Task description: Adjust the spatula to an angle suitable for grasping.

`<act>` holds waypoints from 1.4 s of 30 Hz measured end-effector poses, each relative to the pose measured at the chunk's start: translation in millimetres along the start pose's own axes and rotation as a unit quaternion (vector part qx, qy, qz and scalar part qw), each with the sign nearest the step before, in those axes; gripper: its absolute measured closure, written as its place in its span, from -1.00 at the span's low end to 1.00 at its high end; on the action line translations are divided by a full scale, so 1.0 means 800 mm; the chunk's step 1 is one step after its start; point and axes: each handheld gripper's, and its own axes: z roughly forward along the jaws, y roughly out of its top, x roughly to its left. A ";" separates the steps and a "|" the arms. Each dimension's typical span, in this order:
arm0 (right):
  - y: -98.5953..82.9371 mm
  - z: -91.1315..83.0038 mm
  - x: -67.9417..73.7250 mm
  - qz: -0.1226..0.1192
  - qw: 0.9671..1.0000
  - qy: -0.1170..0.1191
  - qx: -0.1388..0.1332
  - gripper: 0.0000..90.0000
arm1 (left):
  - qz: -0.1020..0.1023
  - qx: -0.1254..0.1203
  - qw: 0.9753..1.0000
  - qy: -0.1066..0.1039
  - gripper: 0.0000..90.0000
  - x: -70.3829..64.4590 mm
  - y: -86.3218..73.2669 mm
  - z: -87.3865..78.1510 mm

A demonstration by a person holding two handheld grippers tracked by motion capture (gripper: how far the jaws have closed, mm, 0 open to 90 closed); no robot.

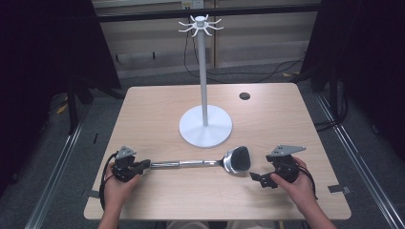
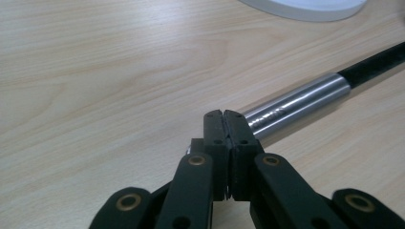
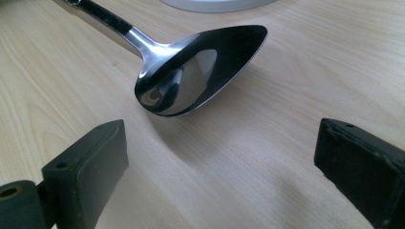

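The spoon (image 1: 210, 163) lies flat on the pale wooden table (image 1: 157, 109), in front of the round white base of the stand (image 1: 205, 125); its bowl (image 3: 200, 71) is polished steel, oval and mirror-like, with dark reflections inside; the handle (image 2: 298, 102) is a shiny steel tube that continues into a black section toward the bowl. My left gripper (image 2: 223, 126) has its black jaws pressed together at the end of this handle; I cannot tell if they pinch a part of the handle between them, because the jaws cover its tip. My right gripper (image 1: 260, 178) stands wide open, its two matte black pads apart, just beside the bowl and not touching it. The stand is a thin white pole with curved hooks (image 1: 200, 24) at the top; in both gripper views its base is cut off by the upper edge.
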 end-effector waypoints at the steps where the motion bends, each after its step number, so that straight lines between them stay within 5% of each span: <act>1: 0.000 0.000 0.000 0.001 1.000 0.000 0.000 -0.91 | -0.004 0.003 1.000 0.000 0.97 0.002 -0.001 0.002; 21: -0.001 -0.003 -0.001 0.003 1.000 -0.003 -0.002 -0.91 | -0.002 0.010 1.000 -0.011 1.00 0.003 0.000 0.014; 42: -0.016 -0.023 -0.009 0.017 1.000 -0.023 -0.006 -0.91 | 0.022 0.018 0.999 -0.039 1.00 -0.022 0.021 0.041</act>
